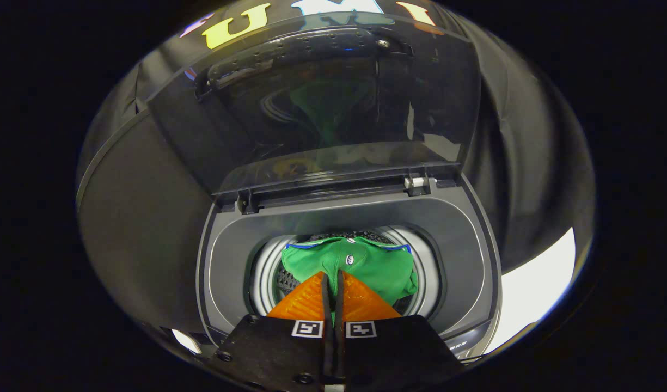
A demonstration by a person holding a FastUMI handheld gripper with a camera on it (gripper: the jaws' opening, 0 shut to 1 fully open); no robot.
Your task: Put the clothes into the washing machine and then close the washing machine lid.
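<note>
Tongs (332, 277) pinching one green shirt (360, 264), one washing machine (464, 245), lid (322, 103) raised

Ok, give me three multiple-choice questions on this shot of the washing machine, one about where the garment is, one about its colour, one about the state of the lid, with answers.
1. Where is the garment?
A. Over the drum opening, just ahead of the fingertips
B. Draped on the raised lid
C. On the floor beside the machine

2. What is the garment's main colour?
A. Red
B. Green
C. White

3. How is the lid?
A. Shut flat
B. Raised open
C. Taken off

Answers: 1 A, the green fabric garment with blue trim sits over the round metal drum of the dark grey top-loading washing machine, and the gripper has its fingers closed nearly together at the cloth's near edge; whether both press on it cannot be told. 2 B, the cloth is green. 3 B, the dark see-through hinged lid stands up behind the opening.
</note>
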